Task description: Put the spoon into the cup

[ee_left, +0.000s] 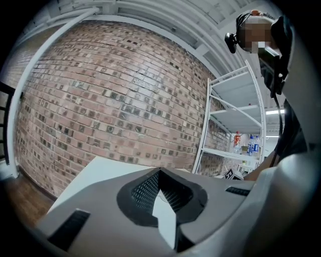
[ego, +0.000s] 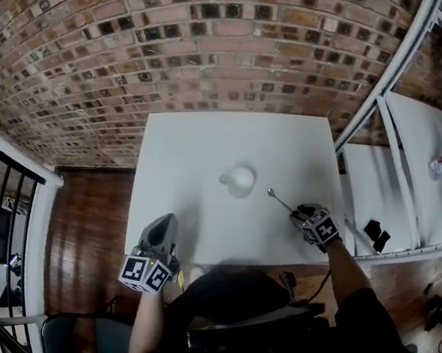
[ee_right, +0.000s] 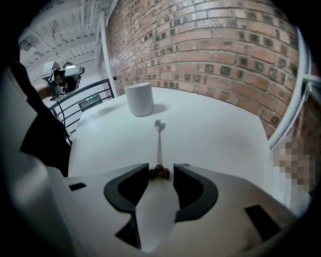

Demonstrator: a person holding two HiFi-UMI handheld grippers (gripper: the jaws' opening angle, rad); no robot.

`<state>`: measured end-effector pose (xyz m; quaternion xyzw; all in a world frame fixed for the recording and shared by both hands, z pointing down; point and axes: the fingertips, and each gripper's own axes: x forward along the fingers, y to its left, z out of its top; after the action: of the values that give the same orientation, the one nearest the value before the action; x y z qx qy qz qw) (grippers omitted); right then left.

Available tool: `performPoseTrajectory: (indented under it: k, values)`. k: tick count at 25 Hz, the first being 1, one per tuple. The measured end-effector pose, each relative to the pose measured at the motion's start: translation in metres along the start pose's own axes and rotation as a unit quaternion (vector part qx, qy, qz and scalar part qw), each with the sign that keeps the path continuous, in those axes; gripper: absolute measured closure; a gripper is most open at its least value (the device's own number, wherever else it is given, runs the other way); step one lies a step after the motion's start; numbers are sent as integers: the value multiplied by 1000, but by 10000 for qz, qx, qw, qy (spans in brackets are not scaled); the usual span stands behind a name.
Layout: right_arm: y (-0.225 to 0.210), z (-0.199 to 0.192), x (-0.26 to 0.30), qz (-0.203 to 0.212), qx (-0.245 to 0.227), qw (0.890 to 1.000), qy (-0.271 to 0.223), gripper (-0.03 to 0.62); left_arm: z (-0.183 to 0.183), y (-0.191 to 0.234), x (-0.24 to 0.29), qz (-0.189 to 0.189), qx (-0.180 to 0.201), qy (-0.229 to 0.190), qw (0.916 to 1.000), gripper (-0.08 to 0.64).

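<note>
1. The spoon [ee_right: 159, 143] lies flat on the white table [ego: 202, 150], bowl towards the cup [ee_right: 139, 99], which stands upright a little beyond it.
2. My right gripper [ee_right: 160, 168] is angled down at the handle end. Its fingers stand narrowly apart, with the brown knob at the handle's tip between them. I see no pad pressing on it yet.
3. My left gripper [ee_left: 159, 171] rests at the near table edge, fingertips together and nothing in them.
4. Handling, as I judge it: a thin metal spoon is light, stiff and smooth, so it may pivot or slip in the pads. The grip should be on the knob or just ahead of it, square across the shaft.
5. The cup looks light enough to tip if the spoon knocks its rim.
6. View differences:
   - The right gripper view alone shows the knob and the finger gap.
   - The head view alone shows both grippers together.
   - The left gripper view shows the brick wall and shelving, not the spoon.
</note>
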<state>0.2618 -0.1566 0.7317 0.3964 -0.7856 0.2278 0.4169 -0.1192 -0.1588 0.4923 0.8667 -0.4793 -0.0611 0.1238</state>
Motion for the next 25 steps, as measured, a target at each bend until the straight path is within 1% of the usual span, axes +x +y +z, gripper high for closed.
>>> performPoseTrajectory:
  k: [2,3,5,7,10,11,13,16,21,25]
  values:
    - [-2,-3,1,-119,-51,9999,88,456,-2,-1,0,-36,-12,23,10000,555]
    - [-2,-2,1,-184,-127,9997,116,460,-2,-2,0,-53,-15,28,10000,555]
    - [1,0,-1,-292,-227,9992,177,462,-2,-3,1,-77,-13,31,10000,556]
    - [11,10,-9,-303,-295,9989,194,462,-1,-3,1,-103,-4,37,9999,556]
    - [6,-4,-7,-571,-273,9971,430,462,1,-3,1,-154,17,63,9999,555]
    - [7,-4,-8,-614,-233,9970,411,463,1,-2,0,-171,17,72,9998,555]
    - [14,3,-13,-615,-128,9977,242,463,1,-2,0,-217,9,88,9997,555]
    - [11,6,-22,-758,7,9971,48,463,0,-6,0,-317,4,109,9994,555]
    - [10,25,-46,-938,23,9949,-381,463,-2,-8,1,-476,17,130,9988,556]
    - [11,50,-69,-1081,26,9910,-790,463,0,-10,3,-585,5,88,9982,556]
